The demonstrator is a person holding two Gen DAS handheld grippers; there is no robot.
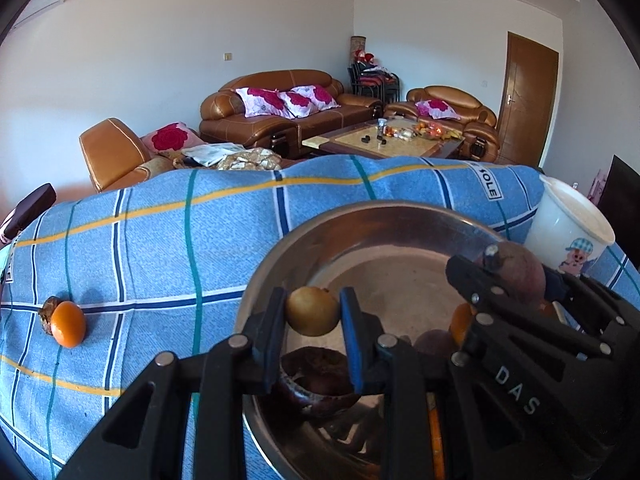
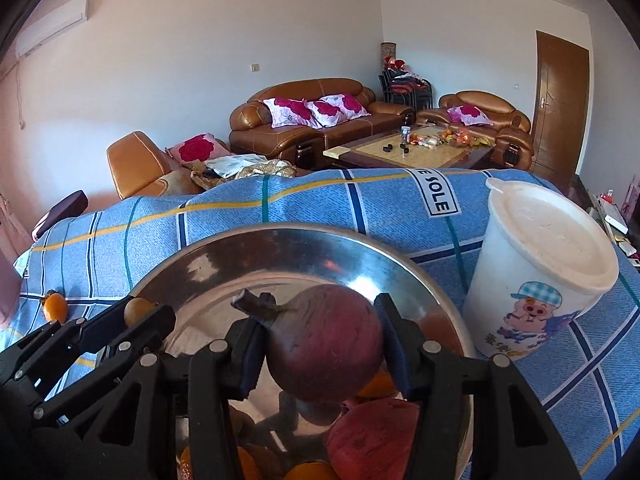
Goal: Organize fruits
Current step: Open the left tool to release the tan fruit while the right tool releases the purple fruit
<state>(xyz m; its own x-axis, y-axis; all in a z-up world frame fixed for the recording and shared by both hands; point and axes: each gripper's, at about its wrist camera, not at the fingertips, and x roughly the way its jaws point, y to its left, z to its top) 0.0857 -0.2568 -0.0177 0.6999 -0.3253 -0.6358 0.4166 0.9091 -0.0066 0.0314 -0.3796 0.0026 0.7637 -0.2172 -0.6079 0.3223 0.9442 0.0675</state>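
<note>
My left gripper [image 1: 313, 316] is shut on a small yellow-brown round fruit [image 1: 312, 311] and holds it over the near left part of a steel bowl [image 1: 360, 220]. My right gripper [image 2: 320, 344] is shut on a large purple fruit with a dark stem [image 2: 324, 344] above the same steel bowl [image 2: 280, 240]. In the bowl lie a dark brown fruit [image 1: 316, 384], orange fruits [image 2: 380, 386] and a reddish fruit [image 2: 368, 436]. An orange persimmon [image 1: 68, 323] lies on the blue checked cloth [image 1: 160, 240] far left; it also shows in the right wrist view [image 2: 55, 306].
A white lidded plastic tub with a cartoon pig [image 2: 540, 272] stands right of the bowl on the cloth. Behind the table are brown leather sofas [image 1: 276, 108], a coffee table with clutter [image 1: 400, 136] and a wooden door [image 1: 524, 100].
</note>
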